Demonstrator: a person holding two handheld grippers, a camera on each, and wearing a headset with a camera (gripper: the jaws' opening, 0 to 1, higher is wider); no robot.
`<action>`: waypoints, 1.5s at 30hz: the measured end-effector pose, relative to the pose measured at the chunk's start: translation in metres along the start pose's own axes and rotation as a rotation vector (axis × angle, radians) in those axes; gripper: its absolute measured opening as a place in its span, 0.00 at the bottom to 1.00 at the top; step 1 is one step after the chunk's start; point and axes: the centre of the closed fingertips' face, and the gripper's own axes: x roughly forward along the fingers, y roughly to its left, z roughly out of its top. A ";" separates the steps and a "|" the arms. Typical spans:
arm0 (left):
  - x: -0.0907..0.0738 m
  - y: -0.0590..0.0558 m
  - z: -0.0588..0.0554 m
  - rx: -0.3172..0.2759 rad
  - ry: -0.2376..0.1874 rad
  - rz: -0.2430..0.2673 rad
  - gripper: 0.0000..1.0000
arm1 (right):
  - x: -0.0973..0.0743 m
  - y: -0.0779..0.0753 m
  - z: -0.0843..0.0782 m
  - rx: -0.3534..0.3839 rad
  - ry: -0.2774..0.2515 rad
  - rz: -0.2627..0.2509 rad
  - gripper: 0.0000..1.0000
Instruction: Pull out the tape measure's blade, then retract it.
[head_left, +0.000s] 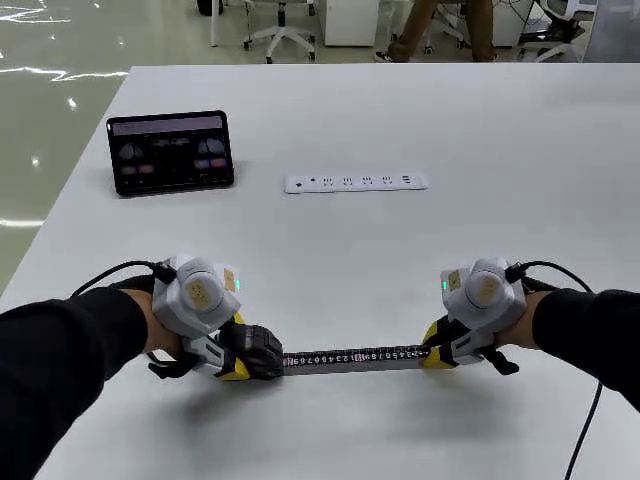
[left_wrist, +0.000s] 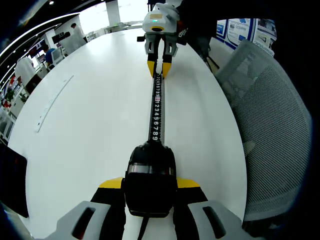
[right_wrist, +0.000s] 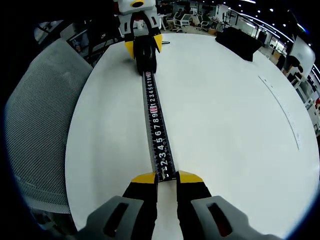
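The head view shows the whole white counter (head_left: 400, 150) from above. A dark tablet (head_left: 170, 150) sits toward 10 o'clock and a white power strip (head_left: 355, 182) lies just past the middle toward 12 o'clock. Both are well apart from the tape measure (head_left: 258, 350), which is low in that view, from 7 o'clock across to 5 o'clock. The left tool (head_left: 240, 360) is clenched on the black case of the tape measure, with one yellow tip on each side of it. The blade (head_left: 355, 357) is pulled out and lies flat on the counter. Its long side runs from 9 o'clock to 3 o'clock, from the case over to the right tool (head_left: 437, 357). The right tool pinches the blade's far end between its yellow tips. The two gripper views show things you cannot read from above. In the right gripper view the white numbers on the blade start at the tool and count up toward 12 o'clock, where the case is. In the left gripper view a grey mesh chair (left_wrist: 265, 125) stands beside the counter at 3 o'clock.
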 end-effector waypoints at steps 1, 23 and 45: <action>0.000 0.000 0.000 0.000 0.000 0.000 0.33 | -0.001 0.000 -0.001 0.000 0.001 -0.001 0.09; 0.001 0.001 0.000 -0.010 -0.003 0.004 0.33 | -0.013 -0.005 -0.024 0.033 0.018 -0.015 0.09; 0.000 0.001 0.000 -0.016 -0.013 0.011 0.32 | -0.013 -0.005 -0.026 0.045 0.026 -0.013 0.09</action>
